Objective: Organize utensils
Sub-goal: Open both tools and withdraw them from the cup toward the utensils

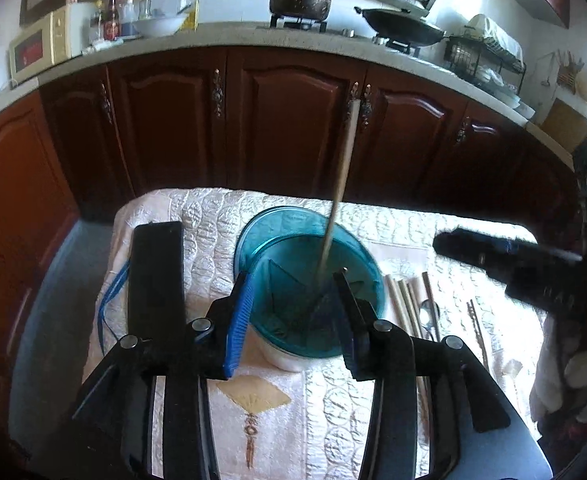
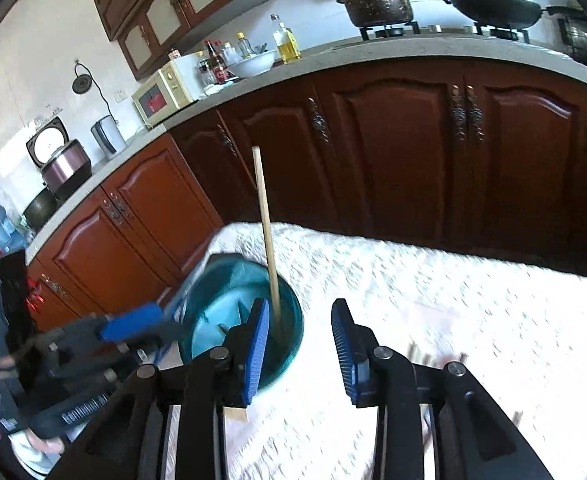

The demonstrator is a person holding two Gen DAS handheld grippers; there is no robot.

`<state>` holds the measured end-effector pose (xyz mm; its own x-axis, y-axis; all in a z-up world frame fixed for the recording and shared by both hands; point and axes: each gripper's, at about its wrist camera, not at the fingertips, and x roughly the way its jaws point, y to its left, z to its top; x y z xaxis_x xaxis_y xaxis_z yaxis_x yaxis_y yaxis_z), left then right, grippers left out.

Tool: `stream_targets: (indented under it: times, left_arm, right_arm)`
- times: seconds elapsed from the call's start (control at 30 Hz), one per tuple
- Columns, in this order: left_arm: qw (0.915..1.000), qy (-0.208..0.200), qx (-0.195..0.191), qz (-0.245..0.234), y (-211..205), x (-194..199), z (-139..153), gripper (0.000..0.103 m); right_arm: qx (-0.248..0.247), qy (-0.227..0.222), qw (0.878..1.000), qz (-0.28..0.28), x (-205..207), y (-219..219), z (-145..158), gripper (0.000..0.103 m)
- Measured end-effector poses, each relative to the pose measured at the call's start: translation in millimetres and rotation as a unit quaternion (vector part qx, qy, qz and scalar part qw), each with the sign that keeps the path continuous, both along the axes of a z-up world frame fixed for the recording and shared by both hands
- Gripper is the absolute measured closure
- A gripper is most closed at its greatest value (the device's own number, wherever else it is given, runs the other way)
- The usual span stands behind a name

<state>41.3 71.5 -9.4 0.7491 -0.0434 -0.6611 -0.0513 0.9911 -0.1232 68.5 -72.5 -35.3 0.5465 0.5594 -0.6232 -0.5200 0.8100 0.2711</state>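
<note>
A teal utensil holder (image 1: 253, 236) stands on the white quilted cloth, and one wooden chopstick (image 1: 341, 184) stands upright inside it. My left gripper (image 1: 293, 320) is open, its blue pads either side of the holder's near rim, and neither pad presses on the chopstick. More chopsticks and a metal spoon (image 1: 425, 316) lie flat to the right of the holder. In the right wrist view my right gripper (image 2: 301, 344) is open and empty above the cloth, just right of the holder (image 2: 209, 300) and its chopstick (image 2: 267, 232). The loose utensils (image 2: 433, 358) show blurred beyond its right finger.
A black flat bar (image 1: 155, 276) and a blue cord (image 1: 109, 300) lie left of the holder. The cloth-covered table (image 1: 373, 400) ends close behind the holder, with dark wooden cabinets (image 1: 293, 120) beyond. A gloved hand (image 1: 585, 376) holds the right gripper (image 1: 453, 240).
</note>
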Motion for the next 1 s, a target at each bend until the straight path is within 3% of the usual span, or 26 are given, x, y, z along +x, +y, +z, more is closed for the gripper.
stream_targets:
  times: [0.5,1.0]
  left_arm:
    - [0.9994,-0.01,0.017,-0.028,-54.6,-27.4,-1.0,0.064]
    - [0.9984,0.0,0.011,-0.055,-82.2,-31.4,-13.5,0.064]
  right_arm:
    - [-0.04,-0.012,0.996,-0.073,-68.6,-70.6,-5.4,0.065]
    - [-0.058,0.005,0.991,-0.119,-90.8,-116.1,-16.2,0.061]
